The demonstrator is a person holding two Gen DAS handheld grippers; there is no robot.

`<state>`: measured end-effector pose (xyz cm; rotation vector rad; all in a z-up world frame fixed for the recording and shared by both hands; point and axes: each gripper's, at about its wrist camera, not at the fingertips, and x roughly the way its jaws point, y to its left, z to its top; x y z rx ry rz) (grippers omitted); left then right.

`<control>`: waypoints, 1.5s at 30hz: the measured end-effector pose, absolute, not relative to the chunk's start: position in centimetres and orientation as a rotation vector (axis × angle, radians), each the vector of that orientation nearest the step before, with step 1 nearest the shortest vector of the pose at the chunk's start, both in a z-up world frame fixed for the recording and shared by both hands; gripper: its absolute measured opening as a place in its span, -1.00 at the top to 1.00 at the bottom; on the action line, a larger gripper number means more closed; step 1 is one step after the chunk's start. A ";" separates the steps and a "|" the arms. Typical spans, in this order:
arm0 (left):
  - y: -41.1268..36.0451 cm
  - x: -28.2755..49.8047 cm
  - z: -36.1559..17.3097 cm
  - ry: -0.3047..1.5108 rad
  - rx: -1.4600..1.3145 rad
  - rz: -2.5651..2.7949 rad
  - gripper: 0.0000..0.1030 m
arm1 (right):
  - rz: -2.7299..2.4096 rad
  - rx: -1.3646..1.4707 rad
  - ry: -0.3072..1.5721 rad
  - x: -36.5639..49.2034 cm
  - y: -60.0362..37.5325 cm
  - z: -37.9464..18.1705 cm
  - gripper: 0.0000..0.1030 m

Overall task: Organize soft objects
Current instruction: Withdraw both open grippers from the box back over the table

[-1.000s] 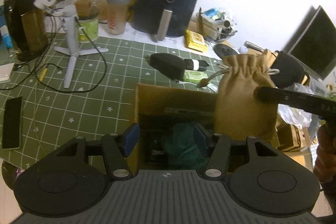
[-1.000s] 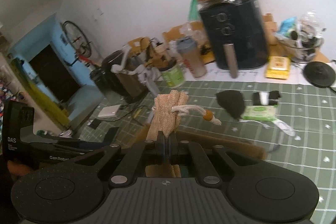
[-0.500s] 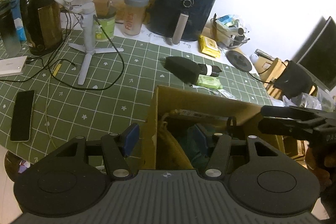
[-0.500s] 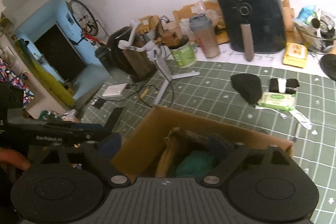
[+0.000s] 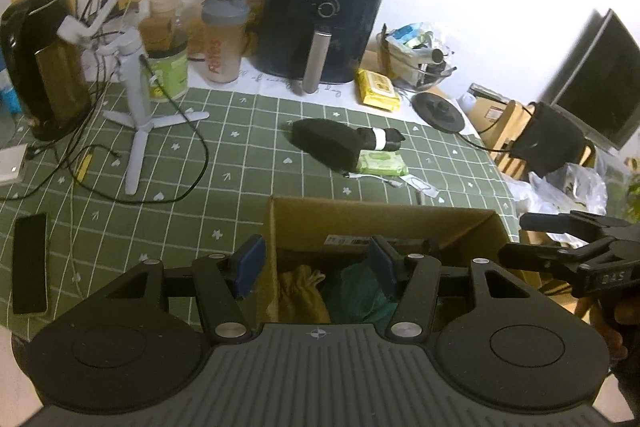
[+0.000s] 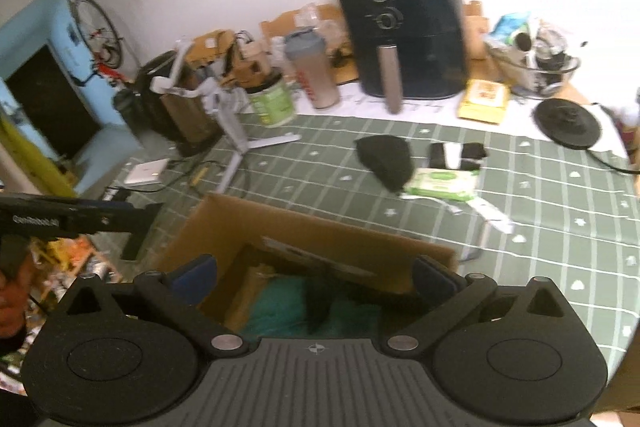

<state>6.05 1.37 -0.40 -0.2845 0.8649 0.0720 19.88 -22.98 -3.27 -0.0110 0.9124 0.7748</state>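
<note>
An open cardboard box (image 5: 384, 219) (image 6: 304, 227) stands on the green checked mat right in front of both grippers. Inside lie a tan drawstring pouch (image 5: 300, 291) (image 6: 248, 291) and a teal soft item (image 5: 356, 295) (image 6: 280, 311). A black soft pouch (image 5: 324, 143) (image 6: 386, 157) and rolled black socks with a white band (image 5: 380, 139) (image 6: 456, 155) lie on the mat beyond the box. My left gripper (image 5: 316, 263) is open and empty over the box's near left side. My right gripper (image 6: 316, 275) is open and empty above the box; it also shows at the right edge of the left wrist view (image 5: 568, 247).
A green wipes pack (image 5: 382, 163) (image 6: 444, 181) lies by the black pouch. At the back stand a black air fryer (image 5: 324, 23), a shaker bottle (image 5: 222, 39), a white tripod (image 5: 136, 99), a kettle (image 5: 44, 67). A phone (image 5: 30, 263) lies at the left.
My right gripper opened and let the tan pouch go into the box, then drew back. Both views pulled back a little from the box.
</note>
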 end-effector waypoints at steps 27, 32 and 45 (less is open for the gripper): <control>1.1 11.1 -0.9 0.794 -0.104 0.023 -0.57 | 0.413 0.019 0.913 26.0 -27.4 -6.2 -1.00; 1.4 11.8 -0.6 0.781 -0.096 0.014 -0.57 | 0.395 -0.040 0.941 28.9 -27.3 -7.6 -1.00; 1.7 13.5 0.2 0.758 -0.038 -0.028 -0.57 | 0.422 -0.122 1.021 33.7 -25.5 -11.2 -1.00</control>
